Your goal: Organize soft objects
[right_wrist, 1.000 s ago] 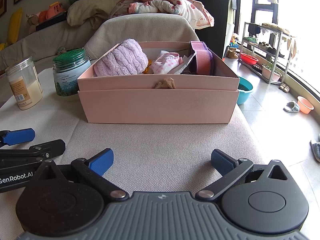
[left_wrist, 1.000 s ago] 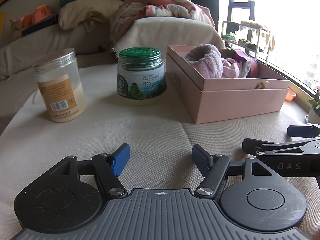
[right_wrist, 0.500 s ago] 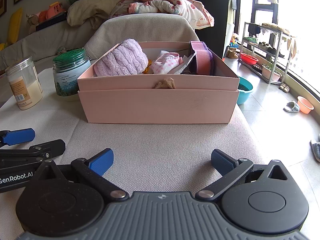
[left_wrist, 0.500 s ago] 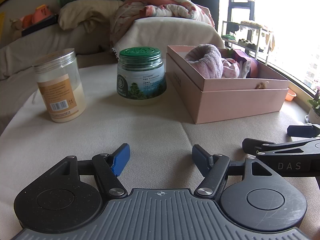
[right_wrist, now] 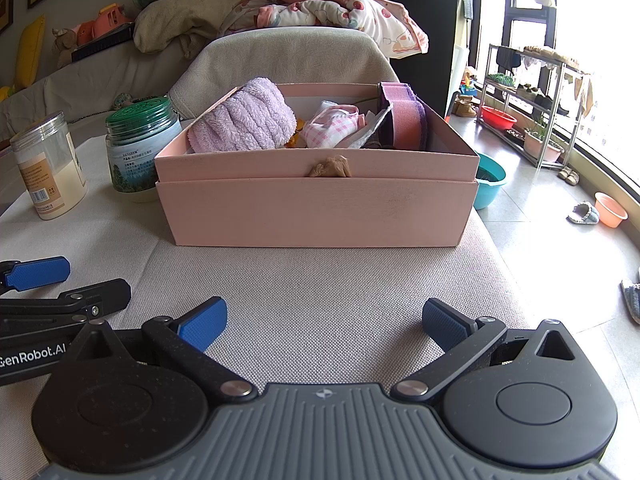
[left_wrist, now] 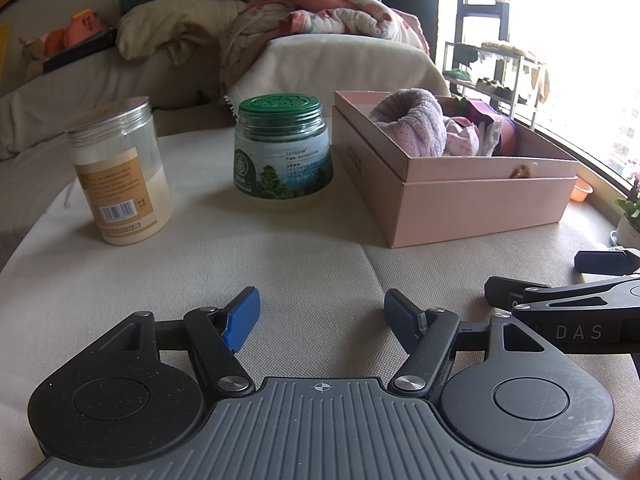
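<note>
A pink box stands on the beige cloth-covered table; it also shows in the left wrist view. In it lie a rolled lilac towel, a pink checked cloth and a purple-pink strap roll. A small tan scrap hangs over the front rim. My left gripper is open and empty, low over the table. My right gripper is open and empty, in front of the box.
A green-lidded jar and a clear jar of pale powder stand left of the box. A chair draped with blankets is behind the table. The table's right edge drops to a floor with basins.
</note>
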A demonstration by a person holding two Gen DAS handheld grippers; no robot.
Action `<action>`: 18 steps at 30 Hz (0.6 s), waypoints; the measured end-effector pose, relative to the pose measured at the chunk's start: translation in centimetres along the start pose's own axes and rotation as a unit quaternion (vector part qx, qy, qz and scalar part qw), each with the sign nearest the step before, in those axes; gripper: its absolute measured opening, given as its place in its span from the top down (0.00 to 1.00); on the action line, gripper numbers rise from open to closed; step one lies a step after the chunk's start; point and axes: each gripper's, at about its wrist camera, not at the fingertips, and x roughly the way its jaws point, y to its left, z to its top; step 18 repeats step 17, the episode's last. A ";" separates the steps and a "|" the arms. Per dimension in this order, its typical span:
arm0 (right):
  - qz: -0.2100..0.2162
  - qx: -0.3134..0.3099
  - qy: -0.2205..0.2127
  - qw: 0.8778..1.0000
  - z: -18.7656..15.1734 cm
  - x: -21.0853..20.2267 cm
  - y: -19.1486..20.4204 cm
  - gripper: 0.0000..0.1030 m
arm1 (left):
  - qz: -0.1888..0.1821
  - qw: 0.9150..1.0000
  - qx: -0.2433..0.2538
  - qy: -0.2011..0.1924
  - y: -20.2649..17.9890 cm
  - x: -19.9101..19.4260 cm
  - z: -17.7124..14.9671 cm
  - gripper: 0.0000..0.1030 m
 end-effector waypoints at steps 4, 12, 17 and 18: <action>0.000 0.000 0.000 1.000 0.0 0.0 0.0 0.00 | 0.000 1.000 0.001 0.000 0.0 0.0 0.0 0.28; 0.000 0.000 0.000 1.000 0.1 0.0 0.0 0.00 | -0.004 1.000 0.004 0.001 0.1 0.1 0.1 0.27; 0.000 0.000 0.000 1.000 0.1 0.0 0.0 0.00 | -0.004 1.000 0.006 0.001 0.1 0.1 0.1 0.27; 0.000 0.000 0.000 1.000 0.1 0.0 0.0 0.00 | -0.004 1.000 0.006 0.001 0.1 0.1 0.1 0.27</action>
